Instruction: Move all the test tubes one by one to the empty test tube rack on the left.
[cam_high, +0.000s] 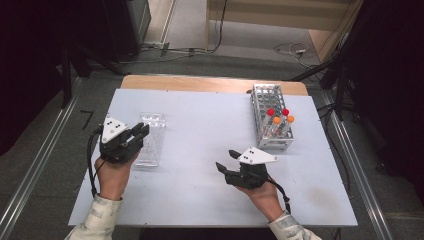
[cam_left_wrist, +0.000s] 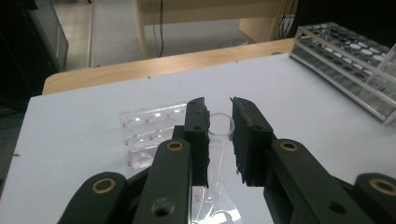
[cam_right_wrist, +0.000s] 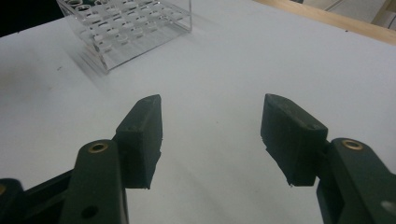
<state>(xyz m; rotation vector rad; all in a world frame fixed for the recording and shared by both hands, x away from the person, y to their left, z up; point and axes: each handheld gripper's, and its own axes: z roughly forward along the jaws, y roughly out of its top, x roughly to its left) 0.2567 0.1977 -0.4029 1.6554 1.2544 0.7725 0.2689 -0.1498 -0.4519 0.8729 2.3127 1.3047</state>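
A clear plastic rack (cam_high: 151, 142) lies flat on the white table's left half. My left gripper (cam_high: 141, 131) reaches over its near end. In the left gripper view the gripper (cam_left_wrist: 217, 105) is shut on a clear open-topped tube (cam_left_wrist: 220, 127), whose rim shows between the pads above the rack (cam_left_wrist: 144, 126). My right gripper (cam_high: 226, 158) rests near the table's middle, pointing left, apart from both racks. It (cam_right_wrist: 212, 105) is open with nothing between its fingers. The clear rack (cam_right_wrist: 126, 28) shows far off at that view's top left.
A metal-mesh tube rack (cam_high: 265, 97) stands at the back right, holding capped tubes, two red (cam_high: 270, 112) and two orange (cam_high: 276, 120); the rack (cam_left_wrist: 345, 60) also shows at the right of the left gripper view. White sheet (cam_high: 200, 125) covers the wooden table; floor cables lie beyond.
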